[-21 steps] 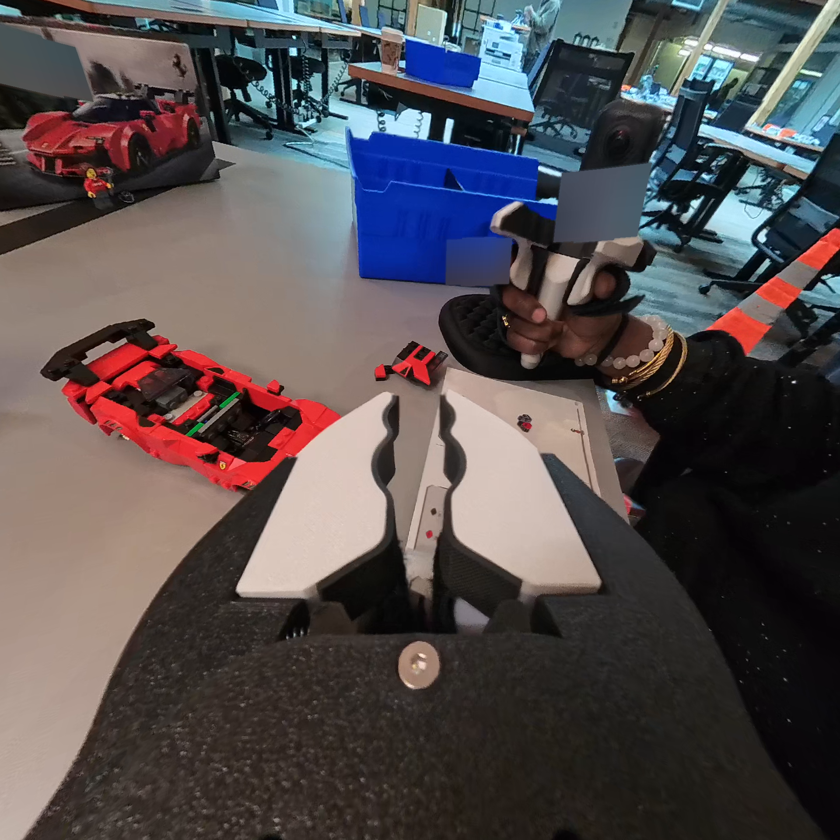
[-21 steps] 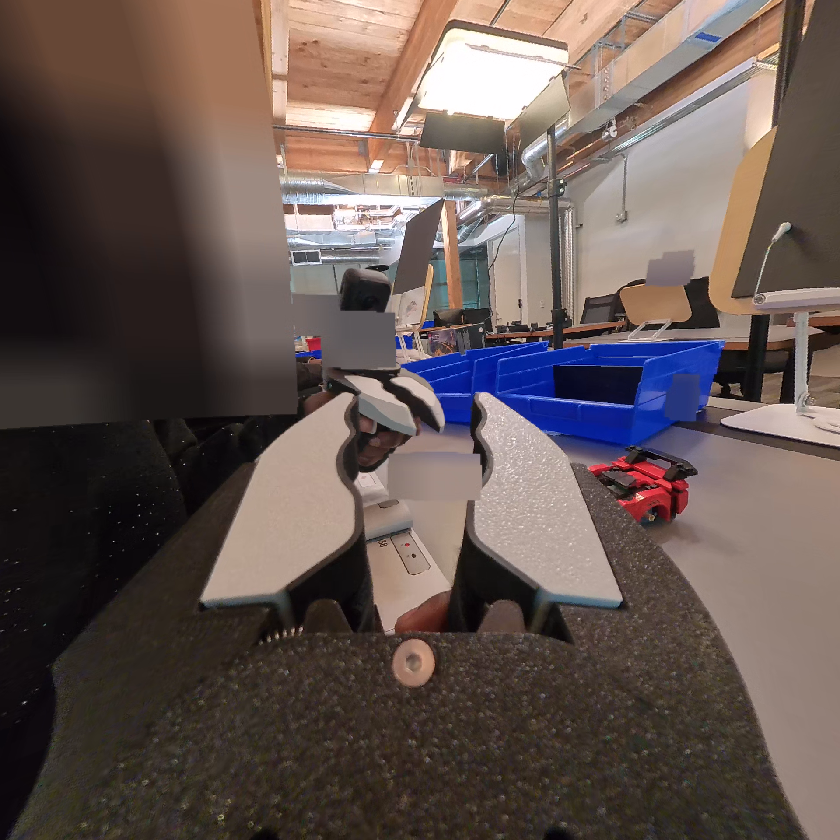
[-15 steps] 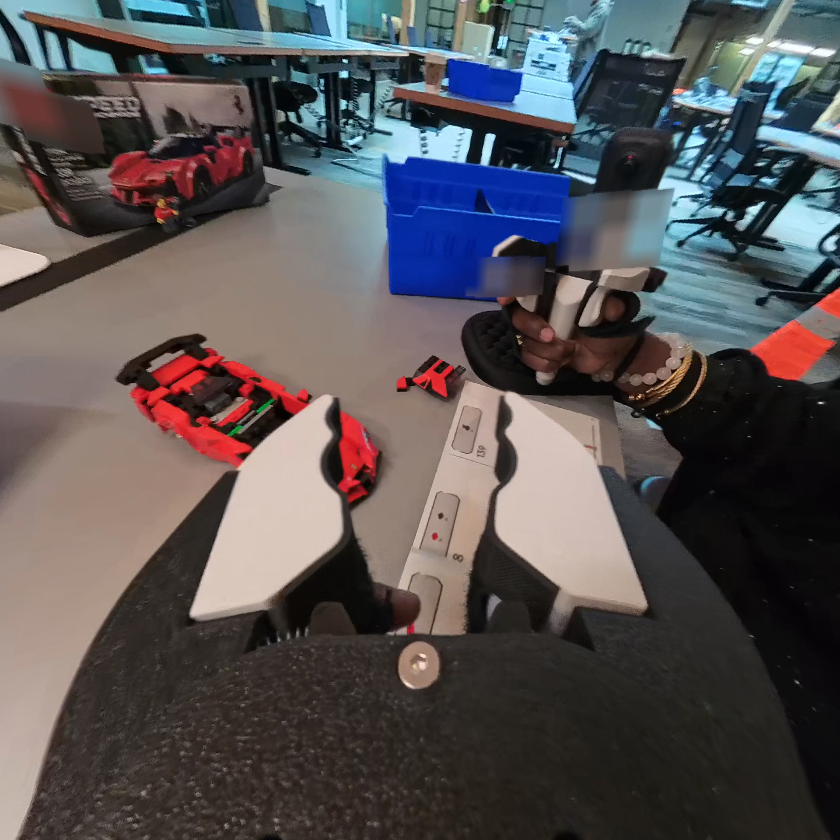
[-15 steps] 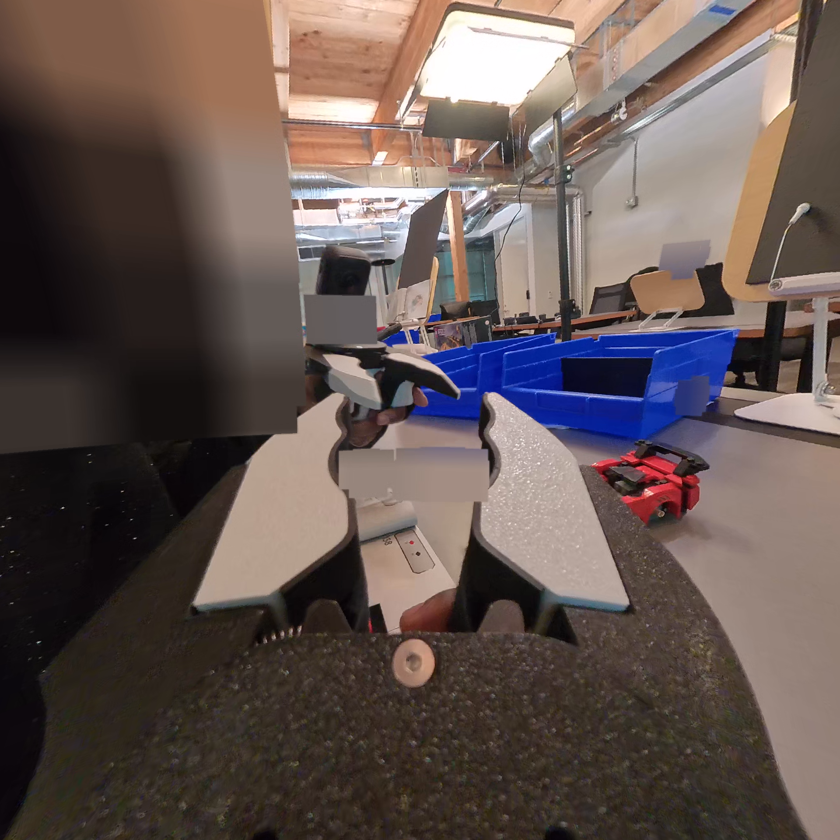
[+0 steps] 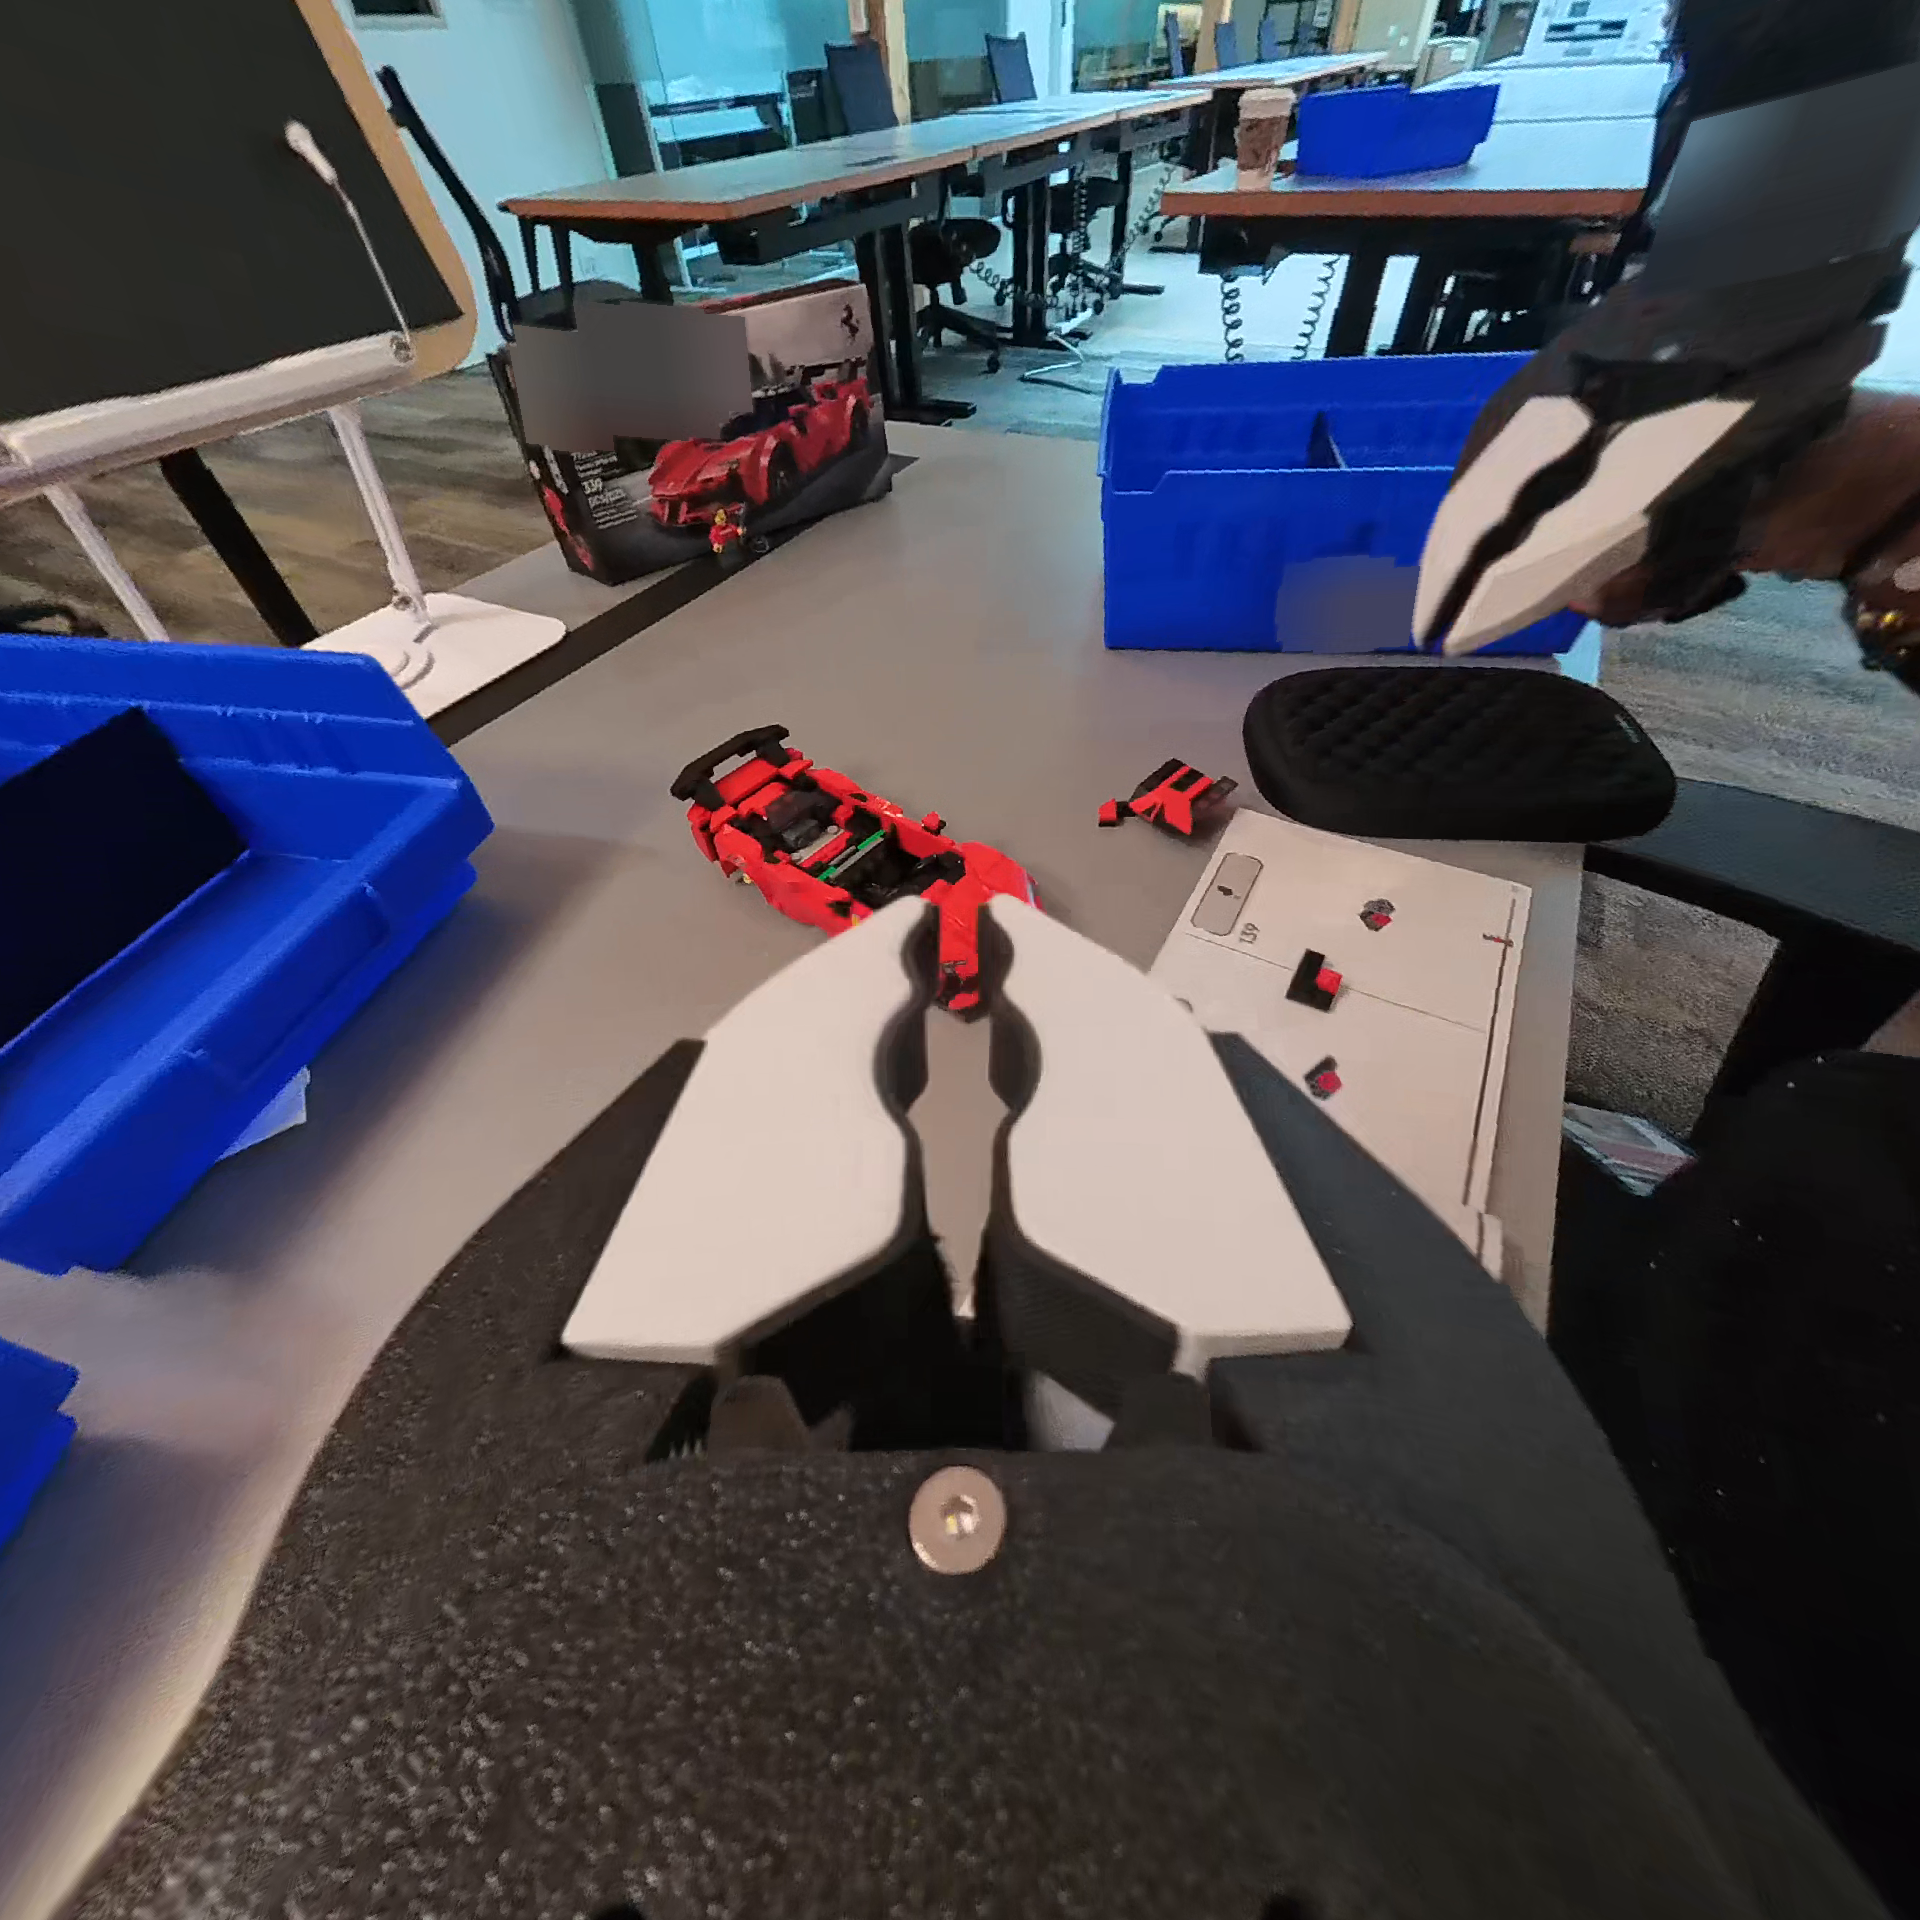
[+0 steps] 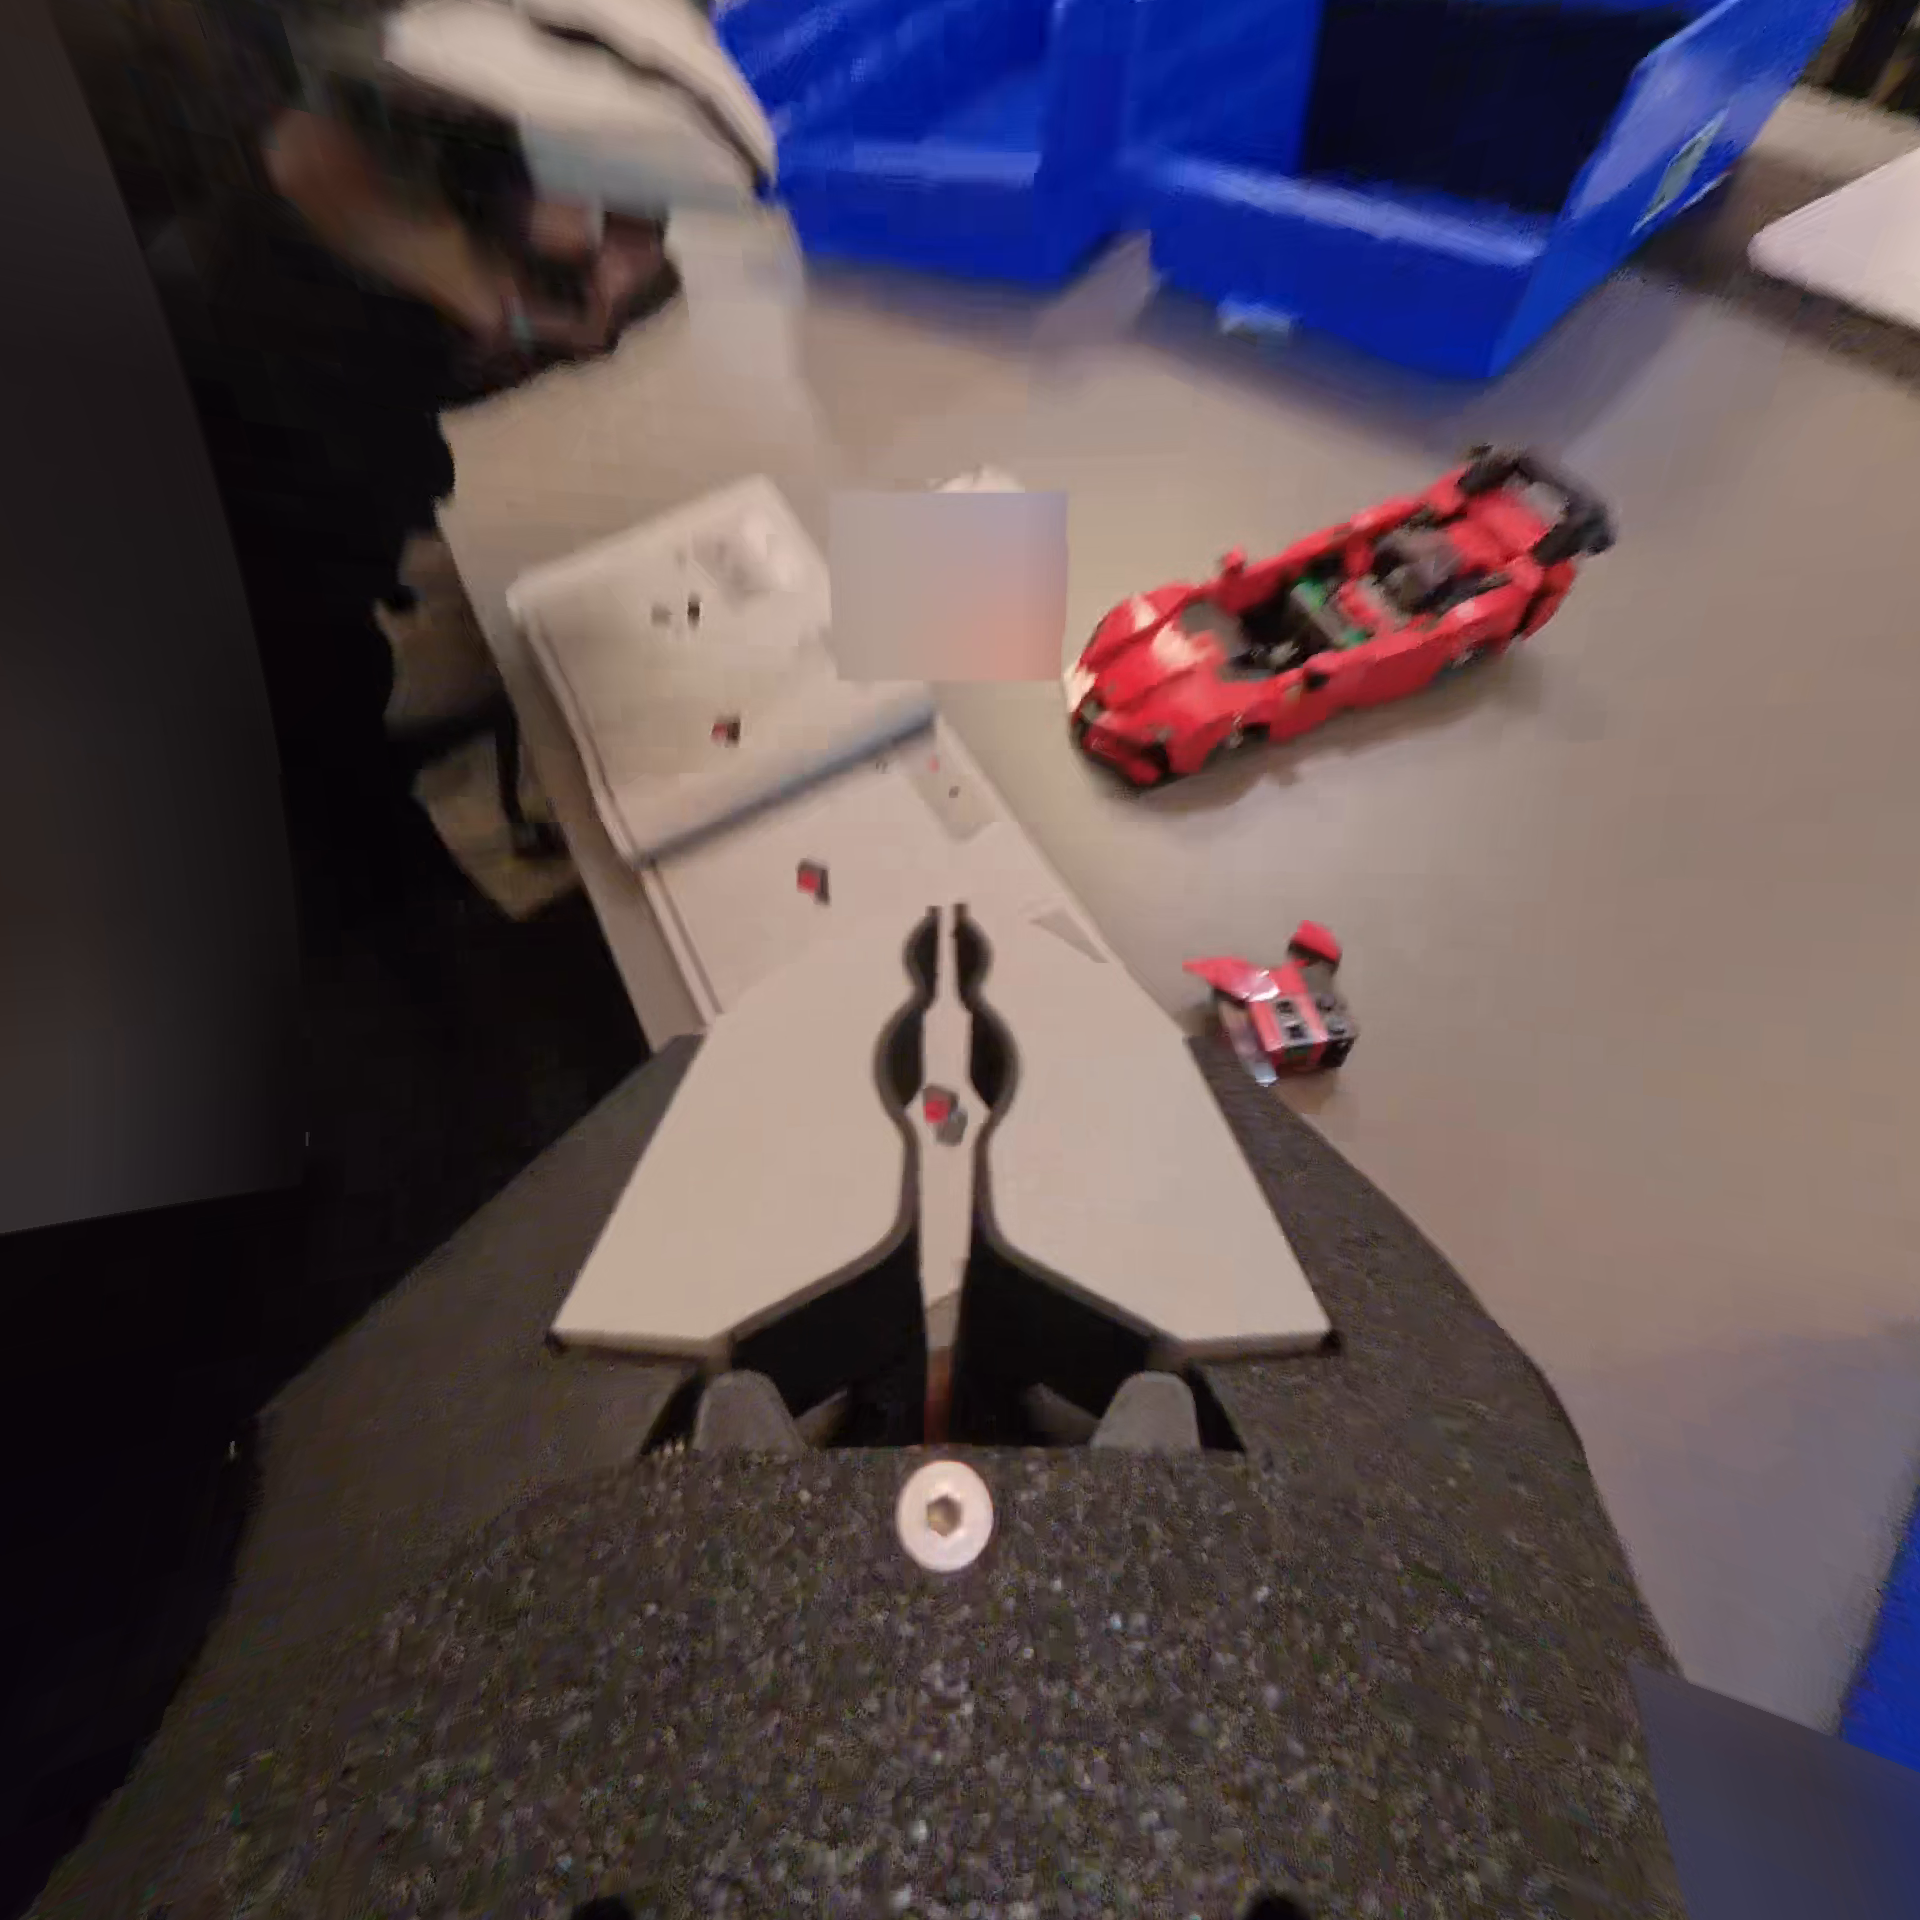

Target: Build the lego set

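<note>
A partly built red Lego car (image 5: 831, 842) lies on the grey table (image 5: 987, 644), just beyond my left gripper (image 5: 956, 914). That gripper is nearly shut, with only a slit between the fingers, and holds nothing. A small red-and-black sub-assembly (image 5: 1164, 805) lies right of the car, by the open instruction booklet (image 5: 1403, 997). My right gripper (image 6: 943, 914) is shut and empty above the booklet (image 6: 727, 790), with the sub-assembly (image 6: 1278, 1008) to its right and the car (image 6: 1330, 623) farther off. The right gripper also shows at the left wrist view's upper right (image 5: 1455, 623).
Blue bins stand at the left (image 5: 208, 935) and back right (image 5: 1299, 499). A black wrist pad (image 5: 1455, 748) lies beyond the booklet. The set's box (image 5: 707, 447) and a stand's white base (image 5: 447, 644) are at the back. The right wrist view is blurred. The car (image 6: 1330, 623) is about equally far from each gripper, around 20 cm. It is also in sight in the left wrist view (image 5: 856, 859).
My left gripper opened, then closed to a slit, rising and turning left over the car. My right gripper tipped down from level to face the table and went from open to shut.
</note>
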A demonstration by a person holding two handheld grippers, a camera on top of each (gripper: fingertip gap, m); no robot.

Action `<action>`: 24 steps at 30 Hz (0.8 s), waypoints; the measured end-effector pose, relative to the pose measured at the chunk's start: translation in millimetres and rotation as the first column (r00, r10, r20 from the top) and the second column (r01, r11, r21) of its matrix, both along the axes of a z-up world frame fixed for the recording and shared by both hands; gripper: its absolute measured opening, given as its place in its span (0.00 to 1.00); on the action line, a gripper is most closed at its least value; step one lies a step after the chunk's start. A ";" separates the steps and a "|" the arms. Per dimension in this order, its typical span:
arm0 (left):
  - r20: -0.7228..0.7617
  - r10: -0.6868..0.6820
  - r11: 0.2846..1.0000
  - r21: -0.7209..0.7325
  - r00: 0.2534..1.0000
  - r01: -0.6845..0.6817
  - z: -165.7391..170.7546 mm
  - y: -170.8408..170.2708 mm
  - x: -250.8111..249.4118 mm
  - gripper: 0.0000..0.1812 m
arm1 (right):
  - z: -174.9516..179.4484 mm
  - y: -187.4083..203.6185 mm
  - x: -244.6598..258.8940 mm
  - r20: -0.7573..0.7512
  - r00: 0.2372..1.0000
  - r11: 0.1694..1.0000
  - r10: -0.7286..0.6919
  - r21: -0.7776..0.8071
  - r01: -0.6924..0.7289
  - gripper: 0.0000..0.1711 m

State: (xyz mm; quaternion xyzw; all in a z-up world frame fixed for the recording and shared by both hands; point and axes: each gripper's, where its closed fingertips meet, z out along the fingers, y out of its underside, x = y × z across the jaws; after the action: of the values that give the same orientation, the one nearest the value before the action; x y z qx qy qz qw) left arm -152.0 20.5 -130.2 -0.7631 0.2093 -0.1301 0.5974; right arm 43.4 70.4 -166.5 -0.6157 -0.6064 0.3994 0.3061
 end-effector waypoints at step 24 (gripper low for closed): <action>-0.018 -0.024 1.000 0.003 1.000 0.024 1.8 -5.0 -32.1 0.04 | -109.4 -31.9 -41.8 0.592 0.712 0.861 0.376 0.061 -0.505 0.10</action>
State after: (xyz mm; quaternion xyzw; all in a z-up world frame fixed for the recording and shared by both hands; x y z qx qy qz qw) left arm -184.1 15.5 -128.4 -0.7607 0.2239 -0.1298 0.5953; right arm 1.6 38.5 -276.0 -0.5038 -0.8387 0.1928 0.0750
